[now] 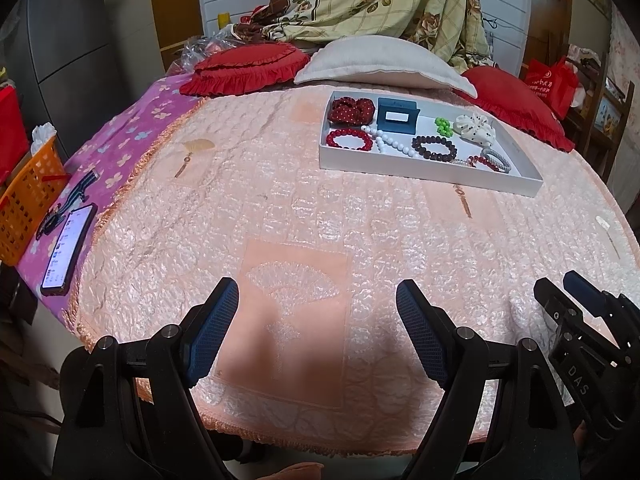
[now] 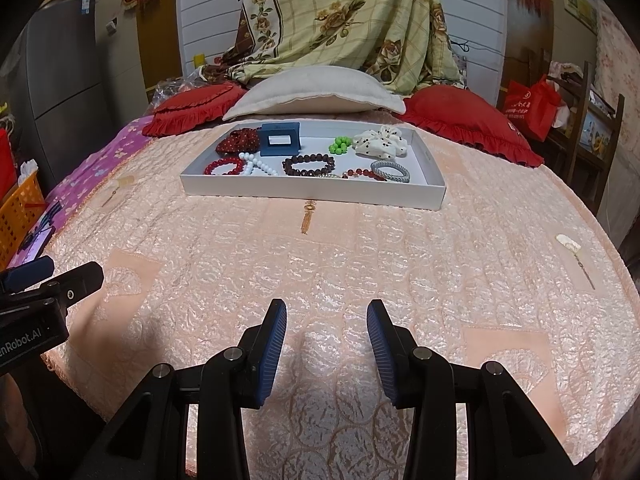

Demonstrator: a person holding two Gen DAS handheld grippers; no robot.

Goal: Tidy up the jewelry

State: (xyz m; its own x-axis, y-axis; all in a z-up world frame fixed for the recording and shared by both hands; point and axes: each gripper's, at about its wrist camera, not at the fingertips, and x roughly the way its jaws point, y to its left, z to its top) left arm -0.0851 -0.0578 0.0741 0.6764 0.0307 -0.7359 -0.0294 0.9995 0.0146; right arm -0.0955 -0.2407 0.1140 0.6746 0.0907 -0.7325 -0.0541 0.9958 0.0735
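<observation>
Left gripper: the black two-finger left gripper with blue ribbed pads is seen at the bottom of the left wrist view, its jaws spread wide with nothing between them, only bedspread beneath.
Right gripper: the black right gripper with blue pads is seen at the bottom centre of the right wrist view, its jaws set partly apart and empty; part of it also shows at the lower right edge of the left wrist view.
Tray: a shallow white rectangular cardboard tray is laid on the peach quilted bedspread in the upper middle of both views, well apart from both grippers.
Tray contents, far row: a dark red polka-dot fabric scrunchie, a blue rectangular hair claw clip, a small cluster of bright green beads and a cream polka-dot fabric bow are lined up from left to right.
Tray contents, near row: a red bead bracelet, a white bead strand, a dark brown bead bracelet, a thin dark red bracelet and a grey coiled hair tie are laid from left to right.
Surroundings: a beige pillow is placed just behind the tray; a lit smartphone is seen at the left edge of the left wrist view.
</observation>
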